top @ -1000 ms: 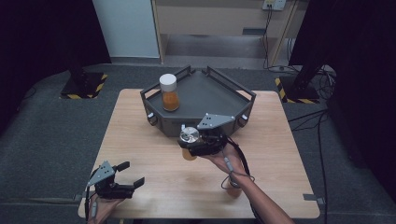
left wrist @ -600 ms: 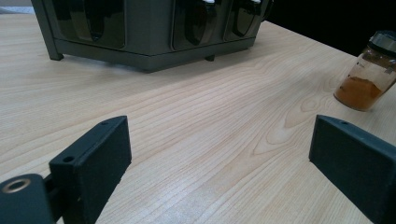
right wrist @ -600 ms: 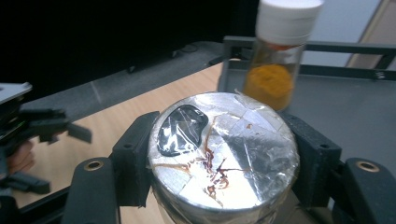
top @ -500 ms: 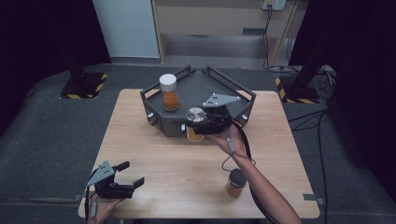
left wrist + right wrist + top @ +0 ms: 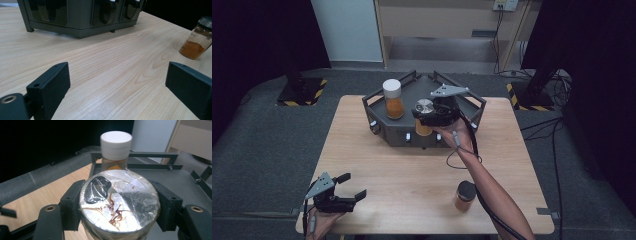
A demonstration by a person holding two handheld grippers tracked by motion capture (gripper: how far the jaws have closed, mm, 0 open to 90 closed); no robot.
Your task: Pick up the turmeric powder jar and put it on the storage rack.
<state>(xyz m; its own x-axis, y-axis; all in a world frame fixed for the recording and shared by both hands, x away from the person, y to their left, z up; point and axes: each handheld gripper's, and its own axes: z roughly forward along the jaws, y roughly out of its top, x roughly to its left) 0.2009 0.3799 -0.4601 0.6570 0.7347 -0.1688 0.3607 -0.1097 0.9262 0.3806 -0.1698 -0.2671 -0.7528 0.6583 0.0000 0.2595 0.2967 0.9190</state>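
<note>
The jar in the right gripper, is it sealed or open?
Sealed: the jar has silver foil across its mouth and no cap, held upright between the right gripper's jaws.

1. Legible text, labels, brands, numbers: none on any item in the three views.
2. Foil-topped jar: seal bears brown smears and a dark blotch, no lettering.
3. White-capped jar: no label readable.
4. Floor plate: yellow-and-black hazard striping, no wording.
</note>
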